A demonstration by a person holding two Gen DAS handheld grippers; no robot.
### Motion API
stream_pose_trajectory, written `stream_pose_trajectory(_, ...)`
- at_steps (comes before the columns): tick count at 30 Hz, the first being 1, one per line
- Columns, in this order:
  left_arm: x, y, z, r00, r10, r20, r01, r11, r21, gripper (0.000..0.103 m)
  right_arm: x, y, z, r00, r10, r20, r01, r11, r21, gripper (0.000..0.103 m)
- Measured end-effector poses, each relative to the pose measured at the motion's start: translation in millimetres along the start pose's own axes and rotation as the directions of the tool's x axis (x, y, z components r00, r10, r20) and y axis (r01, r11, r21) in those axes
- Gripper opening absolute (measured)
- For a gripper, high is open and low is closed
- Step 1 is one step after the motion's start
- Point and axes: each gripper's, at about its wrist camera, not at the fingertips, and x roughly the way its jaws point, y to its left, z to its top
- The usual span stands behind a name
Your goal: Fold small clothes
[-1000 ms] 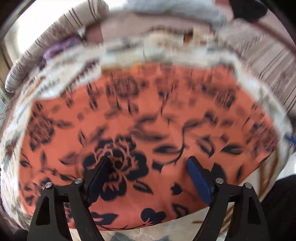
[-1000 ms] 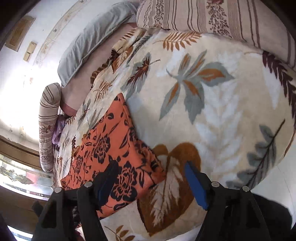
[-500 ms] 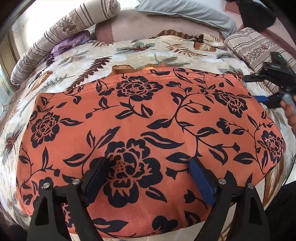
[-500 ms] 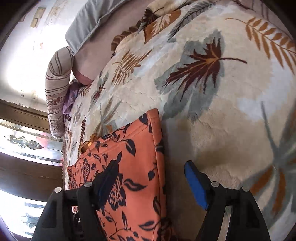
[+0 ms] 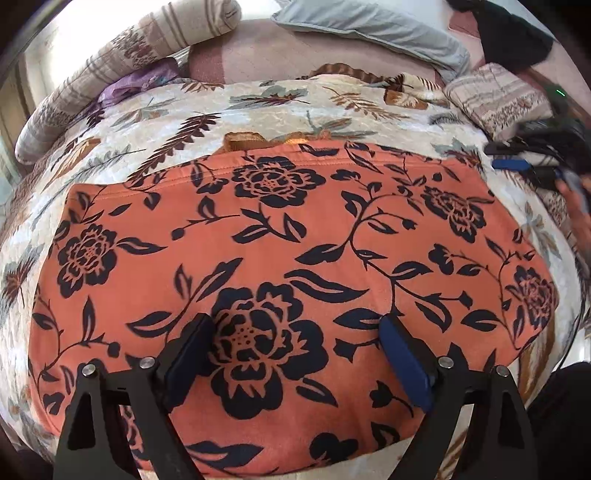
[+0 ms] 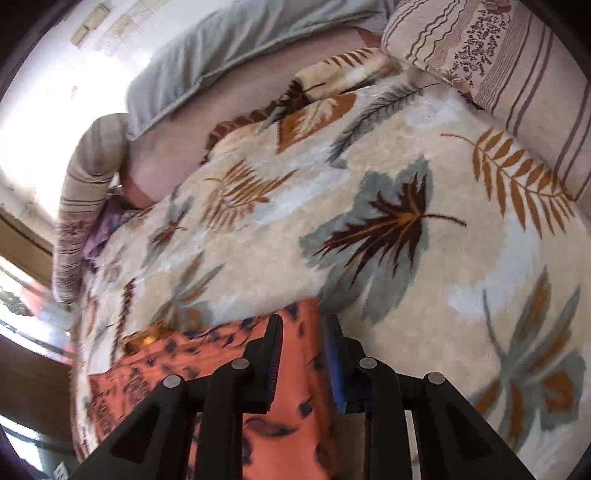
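An orange garment point(image 5: 295, 229) with a black flower print lies flat and folded on the leaf-patterned blanket point(image 5: 258, 110). My left gripper point(image 5: 295, 321) hovers open over its near half, pads wide apart around a large printed flower and gripping nothing. In the right wrist view my right gripper point(image 6: 303, 321) is at the far right corner of the garment point(image 6: 221, 354). Its jaws are closing with that corner between them, and a thin dark gap still shows beside the blue pad. In the left wrist view the right gripper point(image 5: 513, 157) appears blurred at that corner, held by a hand point(image 5: 572, 192).
Striped pillows point(image 6: 498, 62) lie at the blanket's far right, and a striped bolster point(image 5: 129, 55) with a purple cloth point(image 5: 140, 81) at the far left. A grey pillow point(image 5: 369, 26) and a black item point(image 5: 513, 37) lie behind. An orange-brown fold point(image 5: 247, 140) peeks past the garment's far edge.
My right gripper has travelled along the garment's right edge to its far corner, and its jaws have narrowed around it. The left gripper stays open over the near half.
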Motion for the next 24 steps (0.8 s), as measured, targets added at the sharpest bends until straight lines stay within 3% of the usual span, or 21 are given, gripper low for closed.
stream_pose_trajectory(2, -15.3, 11.1, -2.2, 0.999, -0.009, 0.032, 0.010, 0.999, -0.033, 0.091, -11.7, 16.0, -33.4, 0.981, 0.160, -0.113, -0.158, 0.987, 0.022, 0.035)
stream_pose_trajectory(5, -33.2, 34.0, -11.1, 0.997, 0.029, 0.070, -0.024, 0.997, -0.069, 0.091, -11.7, 34.8, -95.7, 0.899, 0.362, -0.244, -0.353, 0.932, 0.082, 0.071)
stream_pose_trajectory(6, -32.6, 43.3, -14.7, 0.997, 0.049, 0.057, -0.044, 0.996, -0.080, 0.091, -9.0, 34.3, -110.1, 0.889, 0.377, -0.260, -0.367, 0.926, 0.089, 0.071)
stream_pose_trajectory(7, -28.8, 53.8, -18.7, 0.996, 0.089, 0.027, -0.086, 0.992, -0.098, 0.091, -2.4, 27.0, -121.8, 0.899, 0.350, -0.263, -0.336, 0.937, 0.099, 0.071)
stream_pose_trajectory(8, -24.0, 65.2, -21.8, 0.993, 0.121, -0.014, -0.122, 0.985, -0.124, 0.091, 6.6, 13.0, -127.4, 0.919, 0.298, -0.259, -0.273, 0.954, 0.126, 0.064)
stream_pose_trajectory(9, -21.6, 76.0, -24.7, 0.992, 0.120, -0.043, -0.125, 0.980, -0.152, 0.091, 11.4, -3.3, -128.8, 0.924, 0.303, -0.233, -0.263, 0.946, 0.187, 0.048)
stream_pose_trajectory(10, -27.6, 85.1, -26.8, 0.994, 0.102, -0.035, -0.106, 0.978, -0.177, 0.091, 6.8, -12.2, -127.7, 0.930, 0.309, -0.199, -0.260, 0.936, 0.238, 0.046)
stream_pose_trajectory(11, -38.3, 91.8, -28.3, 0.994, 0.109, -0.011, -0.109, 0.974, -0.198, 0.091, -6.5, -10.5, -125.3, 0.946, 0.287, -0.153, -0.248, 0.940, 0.233, 0.050)
stream_pose_trajectory(12, -51.0, 97.8, -30.1, 0.992, 0.121, 0.027, -0.113, 0.970, -0.216, 0.091, -22.4, -0.9, -123.4, 0.958, 0.266, -0.107, -0.244, 0.953, 0.181, 0.066)
stream_pose_trajectory(13, -62.4, 104.1, -33.2, 0.989, 0.131, 0.064, -0.114, 0.968, -0.224, 0.091, -33.8, 9.7, -124.4, 0.955, 0.286, -0.082, -0.273, 0.951, 0.142, 0.073)
stream_pose_trajectory(14, -69.3, 111.1, -36.9, 0.986, 0.146, 0.078, -0.125, 0.965, -0.231, 0.091, -43.4, 21.1, -129.7, 0.937, 0.340, -0.076, -0.330, 0.936, 0.119, 0.077)
stream_pose_trajectory(16, -65.0, 132.2, -48.8, 0.984, 0.175, 0.024, -0.161, 0.947, -0.279, 0.091, -48.0, 36.7, -142.2, 0.916, 0.388, -0.099, -0.384, 0.921, 0.063, 0.077)
stream_pose_trajectory(18, -34.7, 161.8, -67.4, 0.984, 0.120, -0.130, -0.160, 0.916, -0.369, 0.091, -32.5, 33.4, -152.3, 0.935, 0.329, -0.133, -0.327, 0.944, 0.040, 0.077)
stream_pose_trajectory(19, -36.7, 172.0, -74.0, 0.994, 0.068, -0.086, -0.098, 0.904, -0.417, 0.091, -18.3, 24.4, -157.7, 0.948, 0.273, -0.163, -0.264, 0.962, 0.075, 0.077)
stream_pose_trajectory(20, -45.0, 172.0, -73.9, 0.994, 0.084, -0.077, -0.108, 0.907, -0.408, 0.090, -6.6, 12.9, -162.3, 0.950, 0.250, -0.187, -0.229, 0.965, 0.130, 0.077)
stream_pose_trajectory(22, -60.5, 169.4, -72.7, 0.987, 0.144, -0.068, -0.159, 0.906, -0.393, 0.090, -14.8, 1.9, -161.3, 0.945, 0.297, -0.134, -0.272, 0.946, 0.178, 0.077)
stream_pose_trajectory(24, -73.0, 170.0, -71.1, 0.981, 0.187, -0.041, -0.188, 0.903, -0.386, 0.090, -26.3, 5.8, -160.1, 0.948, 0.294, -0.124, -0.274, 0.949, 0.153, 0.077)
